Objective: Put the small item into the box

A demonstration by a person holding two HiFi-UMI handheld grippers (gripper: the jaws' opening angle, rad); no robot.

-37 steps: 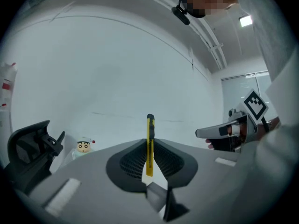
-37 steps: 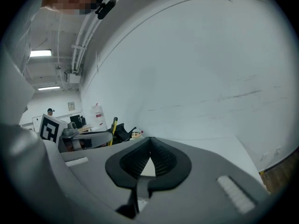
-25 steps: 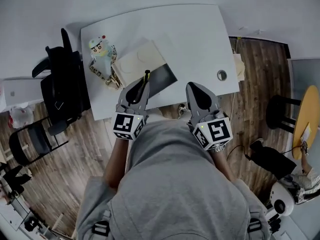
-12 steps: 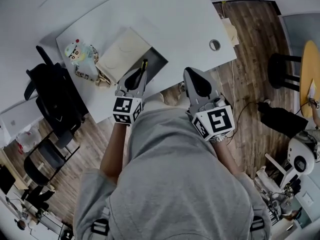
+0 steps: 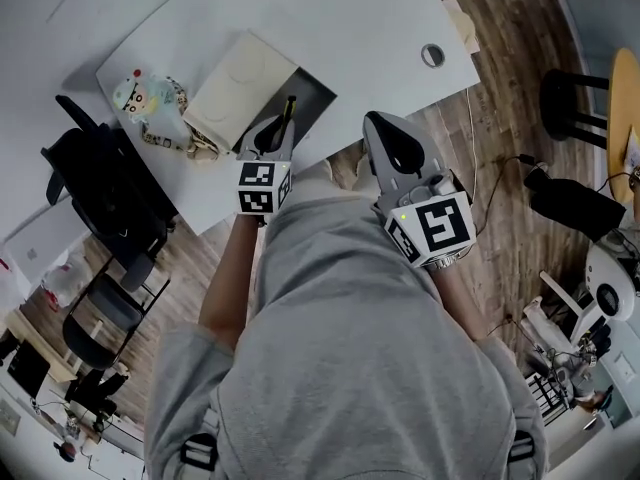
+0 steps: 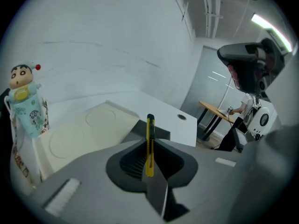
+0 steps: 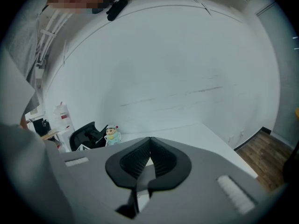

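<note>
A yellow utility knife [image 5: 288, 115] stands upright between the jaws of my left gripper [image 5: 282, 128], which is shut on it. The knife's tip hangs over the dark opening [image 5: 312, 103] of the cream box [image 5: 240, 83] near the white table's front edge. In the left gripper view the knife [image 6: 150, 125] rises from the left gripper [image 6: 149, 146], with the box's cream lid [image 6: 84, 134] ahead on the left. My right gripper [image 5: 385, 133] is shut and holds nothing, off the table's front edge; the right gripper view shows the right gripper [image 7: 150, 140] with its tips meeting.
A cartoon-figure bottle [image 5: 140, 96] with a strap stands left of the box. The white table [image 5: 380, 18] has a round cable hole [image 5: 432, 55]. A black office chair [image 5: 100, 198] is at the table's left. A stool [image 5: 565, 93] and a round wooden table [image 5: 625, 98] stand right.
The head view has swung, so the table now sits tilted in frame. My left gripper has carried the knife a little farther over the box's dark opening. The right gripper stays shut.
</note>
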